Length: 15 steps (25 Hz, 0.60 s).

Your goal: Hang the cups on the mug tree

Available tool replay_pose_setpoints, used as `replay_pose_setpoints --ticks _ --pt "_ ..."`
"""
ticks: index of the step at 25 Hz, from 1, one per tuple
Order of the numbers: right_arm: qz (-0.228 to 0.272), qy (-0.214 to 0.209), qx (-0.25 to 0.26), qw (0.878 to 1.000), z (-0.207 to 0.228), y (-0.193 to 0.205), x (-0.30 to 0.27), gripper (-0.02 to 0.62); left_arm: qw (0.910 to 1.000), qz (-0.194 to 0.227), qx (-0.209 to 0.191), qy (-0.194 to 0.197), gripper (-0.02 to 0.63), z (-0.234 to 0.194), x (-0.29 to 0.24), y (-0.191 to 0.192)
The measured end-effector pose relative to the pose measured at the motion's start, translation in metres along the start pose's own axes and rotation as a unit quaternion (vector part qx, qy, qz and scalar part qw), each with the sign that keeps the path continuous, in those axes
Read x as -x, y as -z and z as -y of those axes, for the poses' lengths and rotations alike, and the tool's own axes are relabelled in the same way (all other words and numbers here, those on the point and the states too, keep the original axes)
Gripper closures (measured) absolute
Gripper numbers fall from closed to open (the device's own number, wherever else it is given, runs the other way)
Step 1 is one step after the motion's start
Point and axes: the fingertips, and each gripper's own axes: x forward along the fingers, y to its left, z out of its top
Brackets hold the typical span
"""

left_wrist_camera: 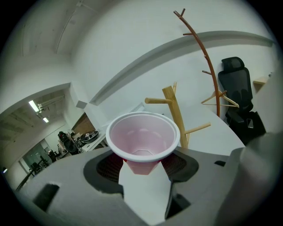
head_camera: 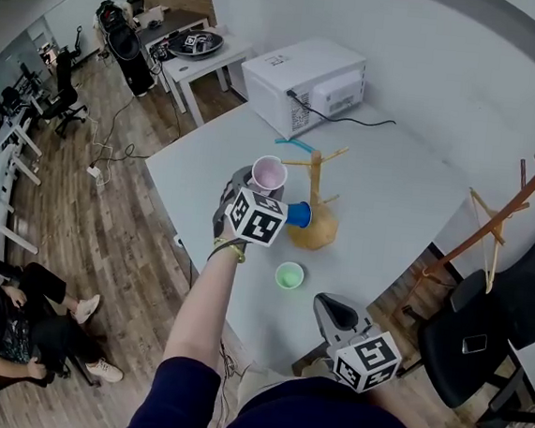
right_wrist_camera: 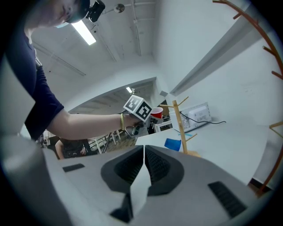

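While the left gripper point(left_wrist_camera: 144, 167) is squeezing a red cup point(left_wrist_camera: 142, 140) by its narrow bottom, with its jaws spread wide to fit around it, the cup is sitting up in the air with its pale pink inside facing the gripper's camera. It is hovering just in front of the wooden mug tree point(head_camera: 315, 192), close to the top pegs. I think it is being held by the bottom so that the open mouth is staying free to slide over a peg, though it is probably going to need tipping first. The right gripper point(right_wrist_camera: 143, 164) is holding nothing, and its jaws are pressed tight together. It is hanging back by the near edge of the table, likely keeping out of the way while the other one is working. A blue cup point(head_camera: 298, 214) is lying on its side low on the tree and seems to be hanging on a low peg. A green cup point(head_camera: 289, 275) is standing on the table near the tree's base, mouth up, waiting its turn. The table point(head_camera: 402, 188) is white and smooth, and a white microwave point(head_camera: 303, 85) is sitting at the far end with a black cable trailing from it. Around it, the room is showing a wooden floor point(head_camera: 124, 237), more desks, a black chair point(head_camera: 481, 346), a brown coat stand point(head_camera: 517, 209), and a person sitting point(head_camera: 12, 320) at the left.
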Motion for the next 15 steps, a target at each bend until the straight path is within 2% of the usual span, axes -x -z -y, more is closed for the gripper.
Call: replay_pose_setpoints --ticks 8,15 --pt "0.004 -0.009 0.008 1.0 0.0 -0.002 0.007 0.565 0.9975 -0.011 -0.066 -0.021 0.326 0.0 0.005 -0.01" --pt "0.008 -0.015 0.012 1.0 0.002 -0.005 0.011 0.565 0.9892 -0.029 -0.139 -0.036 0.325 0.0 0.007 -0.017"
